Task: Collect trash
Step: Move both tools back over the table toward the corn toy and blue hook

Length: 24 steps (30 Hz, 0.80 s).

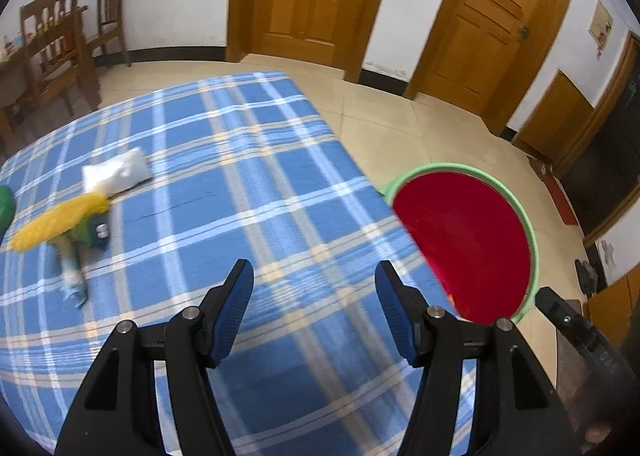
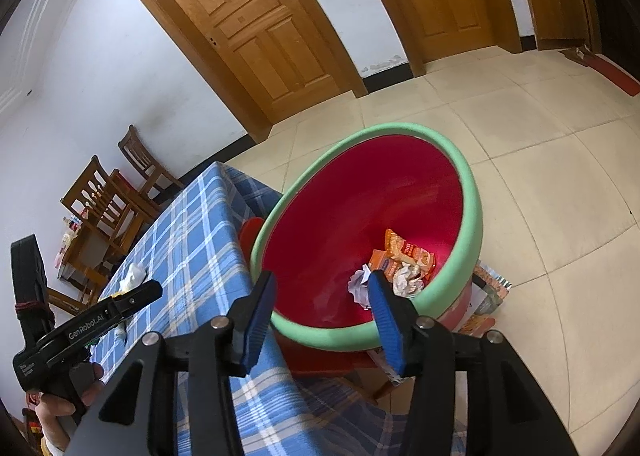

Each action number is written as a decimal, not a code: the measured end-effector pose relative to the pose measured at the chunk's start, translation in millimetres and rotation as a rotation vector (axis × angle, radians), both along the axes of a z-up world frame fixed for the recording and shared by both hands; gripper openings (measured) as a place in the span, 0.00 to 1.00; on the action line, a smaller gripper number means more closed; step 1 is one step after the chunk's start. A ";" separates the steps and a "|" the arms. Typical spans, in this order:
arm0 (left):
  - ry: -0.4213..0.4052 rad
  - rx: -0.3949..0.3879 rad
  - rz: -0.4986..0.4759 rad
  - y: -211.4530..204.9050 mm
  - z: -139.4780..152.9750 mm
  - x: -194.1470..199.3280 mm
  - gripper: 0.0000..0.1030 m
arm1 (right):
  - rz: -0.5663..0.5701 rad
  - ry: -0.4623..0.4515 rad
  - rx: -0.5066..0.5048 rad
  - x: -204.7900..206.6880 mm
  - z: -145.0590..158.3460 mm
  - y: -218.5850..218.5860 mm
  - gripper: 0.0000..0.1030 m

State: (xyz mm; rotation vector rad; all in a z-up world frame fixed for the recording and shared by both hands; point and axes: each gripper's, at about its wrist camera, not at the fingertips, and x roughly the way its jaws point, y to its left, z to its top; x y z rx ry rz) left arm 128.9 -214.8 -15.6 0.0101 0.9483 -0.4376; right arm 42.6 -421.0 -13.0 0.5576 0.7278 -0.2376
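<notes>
Left gripper (image 1: pixel 314 276), fingers apart and empty, above the checked desk (image 1: pixel 248 160); right gripper (image 2: pixel 322 288), fingers apart and empty, over the basin (image 2: pixel 468 192) holding wrappers (image 2: pixel 404 256).

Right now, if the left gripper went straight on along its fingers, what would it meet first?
Probably the blue plaid tablecloth: the left gripper stands open and empty over bare cloth, with the trash pile off to its left. Depth is uncertain.

The camera on my left tongs (image 1: pixel 316 308) looks steeply down across the bench (image 1: pixel 248 192), close above its blue checked cloth, facing two wooden doors. The camera on my right tongs (image 2: pixel 320 316) looks down into the red basin (image 2: pixel 352 216) beside the bench. Both views share the bench edge, basin, doors and chairs (image 1: pixel 60 44).
</notes>
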 end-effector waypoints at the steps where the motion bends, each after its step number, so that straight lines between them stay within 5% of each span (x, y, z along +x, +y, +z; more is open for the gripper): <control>1: 0.000 0.000 0.011 5.3 -0.1 0.5 0.61 | 0.002 0.000 -0.001 0.3 0.6 1.4 0.50; 24: -0.014 0.054 0.275 114.1 -15.6 31.2 0.61 | 0.048 0.014 -0.028 8.1 5.3 29.0 0.50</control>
